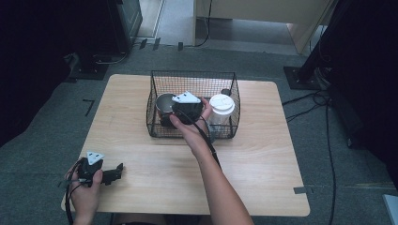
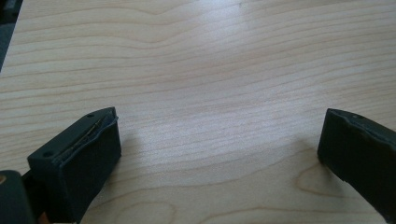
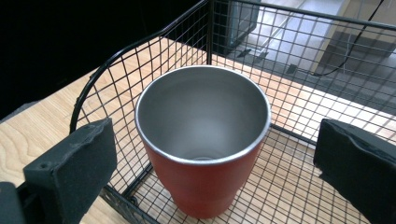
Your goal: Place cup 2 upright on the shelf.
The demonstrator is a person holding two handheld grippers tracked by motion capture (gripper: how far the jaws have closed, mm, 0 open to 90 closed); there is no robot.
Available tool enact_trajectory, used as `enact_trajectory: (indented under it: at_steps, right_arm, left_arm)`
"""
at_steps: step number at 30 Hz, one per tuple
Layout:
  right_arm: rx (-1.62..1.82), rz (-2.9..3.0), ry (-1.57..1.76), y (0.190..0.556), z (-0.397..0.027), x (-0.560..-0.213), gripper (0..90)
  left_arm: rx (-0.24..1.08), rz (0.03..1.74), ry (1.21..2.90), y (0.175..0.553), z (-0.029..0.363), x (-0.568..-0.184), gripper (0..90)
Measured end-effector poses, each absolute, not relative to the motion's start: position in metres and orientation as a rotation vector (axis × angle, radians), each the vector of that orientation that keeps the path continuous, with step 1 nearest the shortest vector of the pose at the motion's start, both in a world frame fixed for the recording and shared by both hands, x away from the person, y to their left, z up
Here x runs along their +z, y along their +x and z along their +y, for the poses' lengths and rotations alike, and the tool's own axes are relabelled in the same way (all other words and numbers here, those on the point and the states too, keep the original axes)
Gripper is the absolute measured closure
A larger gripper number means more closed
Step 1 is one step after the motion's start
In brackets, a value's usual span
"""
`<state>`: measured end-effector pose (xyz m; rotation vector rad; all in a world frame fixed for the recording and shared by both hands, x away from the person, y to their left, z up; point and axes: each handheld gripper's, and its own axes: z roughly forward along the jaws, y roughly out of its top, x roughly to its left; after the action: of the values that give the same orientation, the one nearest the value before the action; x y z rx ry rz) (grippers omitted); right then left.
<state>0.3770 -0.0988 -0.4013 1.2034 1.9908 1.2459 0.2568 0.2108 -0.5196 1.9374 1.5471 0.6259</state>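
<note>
Near edge, left side: left gripper (image 1: 117,171) is resting low over the pale wood-grain table (image 1: 263,159), held in the person's left hand (image 1: 87,190); its jaws are standing wide apart with nothing but bare tabletop between them in the left gripper view, so it is idling, well apart from the work.

Middle of the table: right hand (image 1: 190,129) is reaching forward and holding the right gripper (image 3: 210,158) over the front rim of the black wire-mesh basket (image 1: 157,126).

Right gripper state: jaws are spread wide, one on each side of the cup, touching nothing.

Thing in hand: red-walled metal tumbler with a bare steel inside (image 3: 203,140) is standing upright and empty in the left part of the basket, near the left mesh wall.

Further right in the basket: clear plastic cup with a white lid (image 1: 221,110) is standing just beside the hand, apart from the tumbler.

Step in hand: by my reading, the approach for a grasp on the tumbler is being lined up, with closing not yet begun.

Next move calls for: lowering the jaws to straddle the tumbler's wall or body, keeping clear of the mesh and the lidded cup, then squeezing and lifting straight up.
</note>
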Motion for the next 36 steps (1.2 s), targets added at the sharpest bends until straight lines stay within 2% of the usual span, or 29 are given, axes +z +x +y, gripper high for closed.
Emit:
enact_trajectory:
  at_steps: [26,36]
  right_arm:
    - [1.291,1.901,1.213,0.319,-0.173,-0.407,0.1]
    - [1.325,1.889,1.184,0.303,-0.188,-0.412,0.0]
  left_arm:
    - [0.627,1.542,1.944,0.257,0.211,-0.52,0.0]
    - [0.626,1.54,1.946,0.257,0.211,-0.52,0.0]
